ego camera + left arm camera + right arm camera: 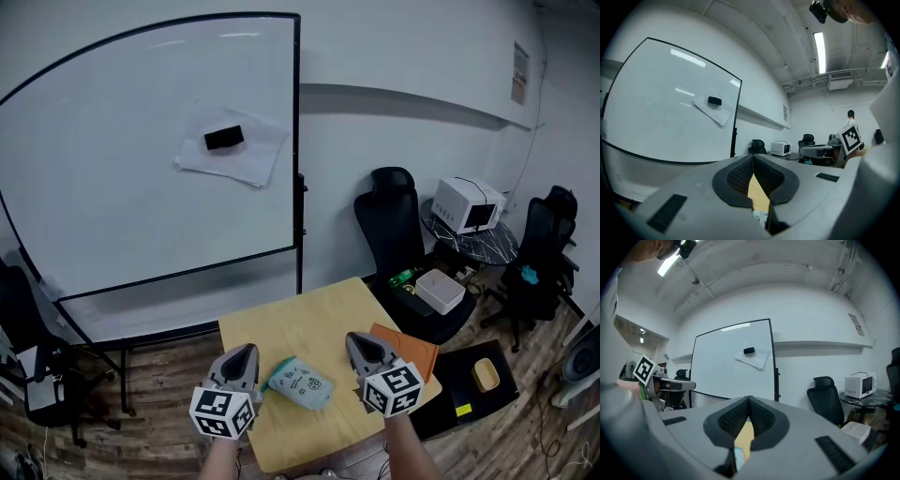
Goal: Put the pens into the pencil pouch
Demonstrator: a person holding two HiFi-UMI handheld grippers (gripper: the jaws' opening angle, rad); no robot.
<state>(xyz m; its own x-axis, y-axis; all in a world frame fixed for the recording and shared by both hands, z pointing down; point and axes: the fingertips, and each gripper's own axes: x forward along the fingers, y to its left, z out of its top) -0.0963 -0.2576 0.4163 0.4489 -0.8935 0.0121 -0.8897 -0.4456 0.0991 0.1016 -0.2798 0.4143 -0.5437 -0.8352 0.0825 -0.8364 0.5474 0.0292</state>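
A light teal pencil pouch (300, 382) lies on the small wooden table (309, 328), near its front edge. My left gripper (249, 350) hovers just left of the pouch, jaws shut and empty. My right gripper (353, 339) hovers just right of the pouch, jaws likewise shut with nothing between them. In the left gripper view the tips (753, 159) meet at the front, with a sliver of table and pouch (761, 216) showing behind them. The right gripper view shows the same closed tips (749, 400). No pens are visible in any view.
An orange notebook (409, 348) lies at the table's right edge. A large whiteboard (150, 159) on a stand is behind the table. Black office chairs (394, 225), a round table with a white microwave (467, 204), and a black box (473, 380) on the floor stand to the right.
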